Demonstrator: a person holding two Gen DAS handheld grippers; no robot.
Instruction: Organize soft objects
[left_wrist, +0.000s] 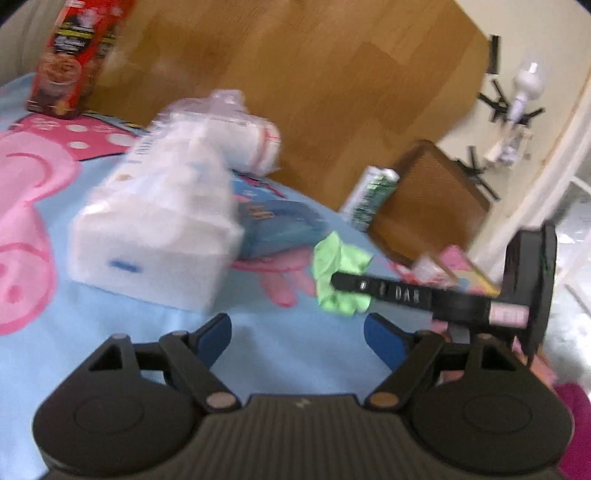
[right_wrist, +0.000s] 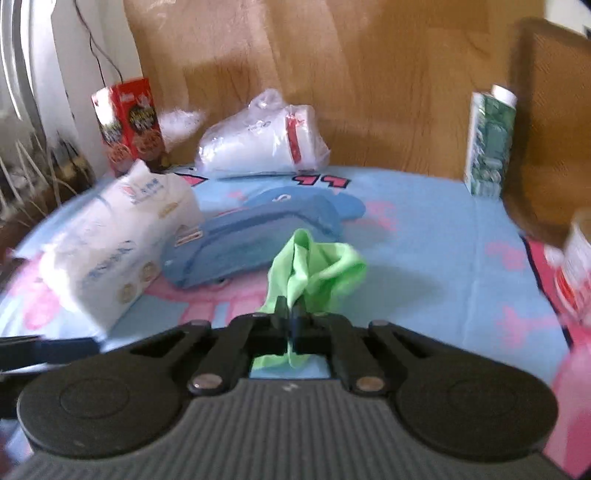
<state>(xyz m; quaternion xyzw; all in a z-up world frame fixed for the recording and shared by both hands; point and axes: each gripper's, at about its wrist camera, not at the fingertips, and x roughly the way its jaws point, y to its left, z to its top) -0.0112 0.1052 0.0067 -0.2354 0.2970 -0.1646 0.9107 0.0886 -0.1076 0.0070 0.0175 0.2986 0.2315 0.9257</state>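
Cloth (right_wrist: 314, 266), crumpled and green, is pinched between the pressed-together fingers of the right gripper (right_wrist: 291, 317) and held above the blanket (right_wrist: 424, 229), near the middle of it; a tail of the fabric hangs below the fingers. The left gripper (left_wrist: 295, 338) is spread wide with nothing between its blue pads (left_wrist: 212, 338), hovering over the near part of the blanket, just near of the tissue pack (left_wrist: 155, 236).

The hold looks thin: only a fold of the cloth sits between the fingers, so a quick swing could pull it free and drop it in a heap. The hanging part could also drag across the blue garment (right_wrist: 258, 232) lying beyond it and rumple that. The left gripper sits near the tissue pack and could shove it if it pushes forward.

Both views are smeared by motion. Print on the tissue pack, the red box (right_wrist: 129, 125) at far left and the green carton (right_wrist: 489, 147) at far right cannot be read. The bagged white bundle (right_wrist: 264, 144) at the far edge is unclear in content. A red-and-white thing (right_wrist: 576, 266) is cut off at the right border. Where the cloth should go is not shown.
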